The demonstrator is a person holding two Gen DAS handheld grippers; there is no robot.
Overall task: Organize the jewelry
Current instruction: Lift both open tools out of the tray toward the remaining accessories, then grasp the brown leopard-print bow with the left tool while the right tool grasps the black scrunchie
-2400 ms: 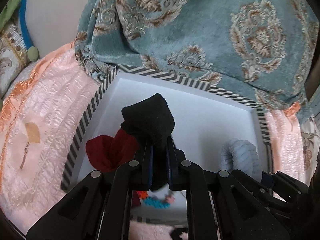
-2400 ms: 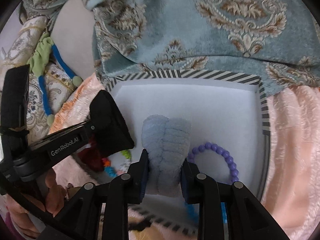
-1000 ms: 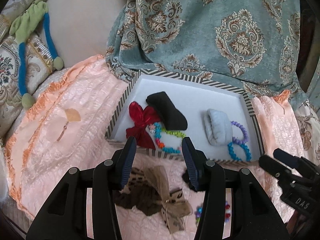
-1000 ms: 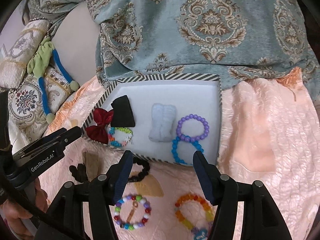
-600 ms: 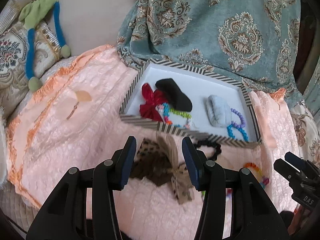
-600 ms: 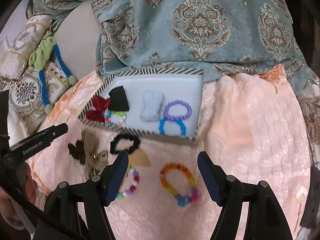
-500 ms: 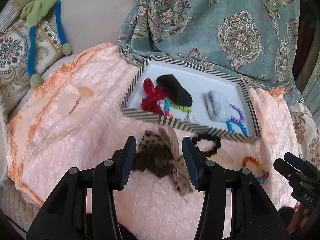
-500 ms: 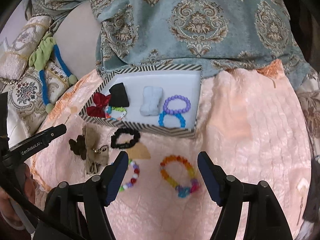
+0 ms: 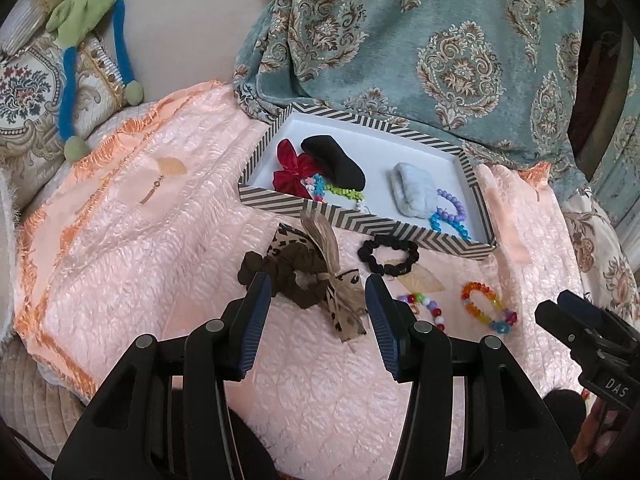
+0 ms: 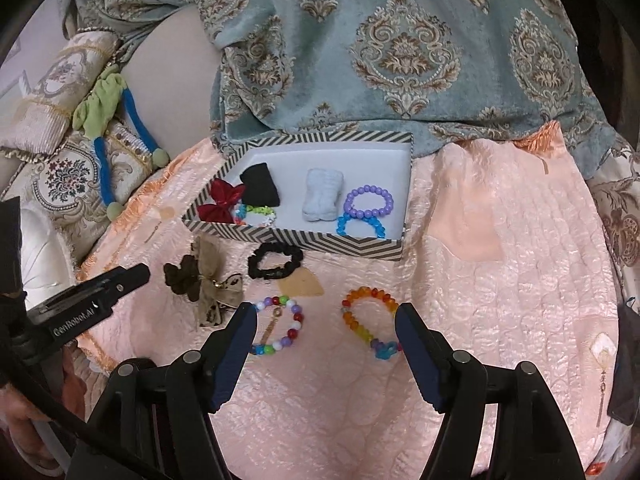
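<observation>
A striped tray [image 9: 360,224] [image 10: 304,236] on the pink quilt holds a red bow [image 9: 290,172], a black scrunchie [image 9: 336,160], a pale blue scrunchie [image 9: 414,194] [image 10: 322,194], and purple [image 10: 368,202] and blue bead bracelets. In front of the tray lie a brown bow scrunchie [image 9: 308,276] [image 10: 200,280], a black scrunchie [image 9: 388,256] [image 10: 274,266], a multicolour bead bracelet [image 10: 278,330] and an orange rainbow bracelet [image 10: 370,322] [image 9: 486,308]. My left gripper [image 9: 318,320] is open and empty above the brown bow. My right gripper [image 10: 326,344] is open and empty between the two bracelets.
A teal patterned throw [image 10: 400,48] hangs behind the tray. A green and blue soft toy [image 9: 92,40] lies on patterned cushions at the left. The pink quilt [image 10: 500,300] stretches to the right.
Both grippers let go of the black and pale blue scrunchies in the tray, opened, and drew back toward me, bringing the loose items on the quilt into view.
</observation>
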